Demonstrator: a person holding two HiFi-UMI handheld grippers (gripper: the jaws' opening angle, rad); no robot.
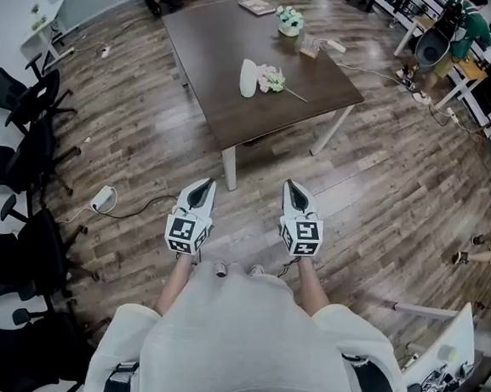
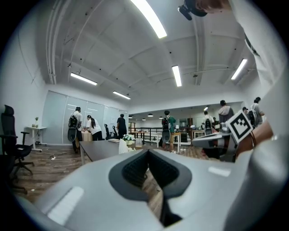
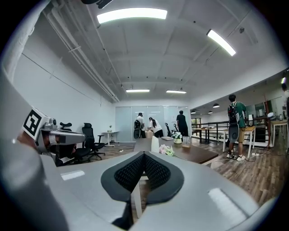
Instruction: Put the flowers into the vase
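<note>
Head view: left hand-held gripper (image 1: 204,185) and right hand-held gripper (image 1: 291,187) side by side above floor (image 1: 130,147), both pointing toward bench (image 1: 217,35) well ahead. Vase (image 1: 249,78) upright on bench, flowers (image 1: 271,80) lying just beside it, on right hand-held gripper's side.

Left gripper view: jaws together, nothing between. Vase well ahead, slightly left of tips.

Right gripper view: jaws pressed together, empty. Vase and flowers well ahead, slightly right of tips.
</note>
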